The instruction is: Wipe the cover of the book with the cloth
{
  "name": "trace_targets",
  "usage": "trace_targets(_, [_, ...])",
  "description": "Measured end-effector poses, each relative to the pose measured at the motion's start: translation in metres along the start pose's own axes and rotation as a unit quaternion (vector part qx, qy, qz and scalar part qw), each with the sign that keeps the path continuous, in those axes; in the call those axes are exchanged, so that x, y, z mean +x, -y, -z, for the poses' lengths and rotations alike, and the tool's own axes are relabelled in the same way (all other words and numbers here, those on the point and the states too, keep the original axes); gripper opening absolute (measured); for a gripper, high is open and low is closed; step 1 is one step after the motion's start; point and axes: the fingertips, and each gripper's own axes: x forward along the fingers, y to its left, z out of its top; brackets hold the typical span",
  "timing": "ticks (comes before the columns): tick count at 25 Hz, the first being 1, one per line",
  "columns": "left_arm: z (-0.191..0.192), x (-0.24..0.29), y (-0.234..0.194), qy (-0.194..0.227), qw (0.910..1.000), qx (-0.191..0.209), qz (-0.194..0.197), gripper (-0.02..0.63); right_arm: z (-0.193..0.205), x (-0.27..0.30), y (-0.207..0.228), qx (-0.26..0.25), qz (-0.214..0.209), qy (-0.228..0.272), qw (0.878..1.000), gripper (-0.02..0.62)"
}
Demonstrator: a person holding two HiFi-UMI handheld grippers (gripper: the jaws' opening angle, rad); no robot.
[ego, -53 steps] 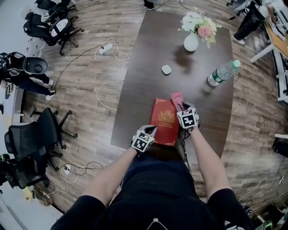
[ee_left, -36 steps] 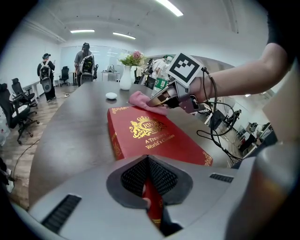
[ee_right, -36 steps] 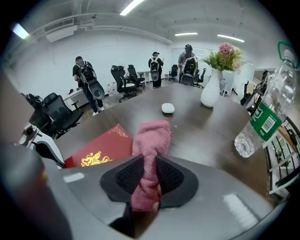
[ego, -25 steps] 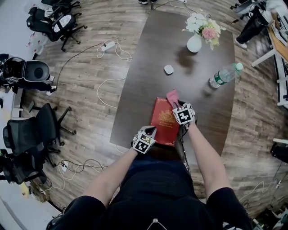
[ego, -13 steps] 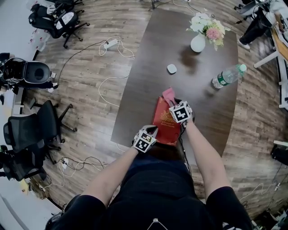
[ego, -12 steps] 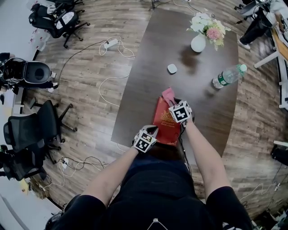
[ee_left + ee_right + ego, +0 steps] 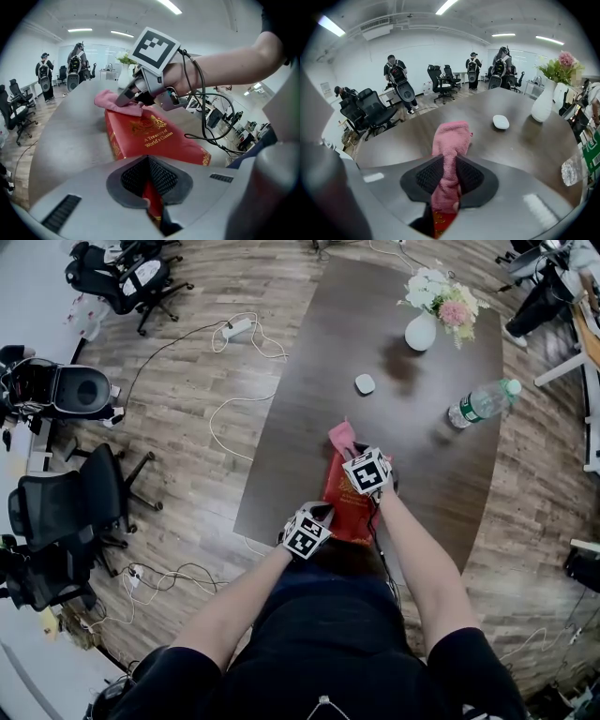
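We have the red book (image 7: 340, 495) lying at the near edge of the dark table (image 7: 412, 390), right in front of us, and our left gripper (image 7: 150, 178) has its jaws closed on the book's near edge. The pink cloth (image 7: 449, 145) sits on the far end of the cover, pinched tight in our right gripper (image 7: 450, 176). Further out on the table: a white vase of flowers (image 7: 421, 331), a plastic bottle (image 7: 483, 401) and a small white puck (image 7: 365, 383)

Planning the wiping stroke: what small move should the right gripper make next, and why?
Probably drag the pink cloth back over the red book: the right gripper clamps it at the cover's far end, and the left gripper grips the near edge.
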Motion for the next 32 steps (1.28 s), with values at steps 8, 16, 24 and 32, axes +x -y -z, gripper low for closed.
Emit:
trace_targets(8, [-0.001,0.000,-0.001,0.004,1.0000,0.002,0.000,-0.005,-0.012,0.010,-0.010,-0.006,-0.008,0.002,1.000,0.092])
trace_targets(16, [-0.002,-0.001,-0.001,0.001,1.0000,0.001,0.001,-0.005,-0.022,0.019,-0.019,-0.013,-0.013,0.001,1.000,0.092])
trace_targets(24, [0.000,-0.001,-0.001,-0.003,1.0000,0.000,0.002,-0.005,-0.032,0.025,-0.025,-0.024,-0.015,-0.001,1.000,0.094])
trace_targets(32, [-0.001,-0.001,0.000,-0.005,1.0000,-0.001,0.003,-0.005,-0.030,0.025,-0.023,-0.034,-0.009,-0.005,0.999,0.094])
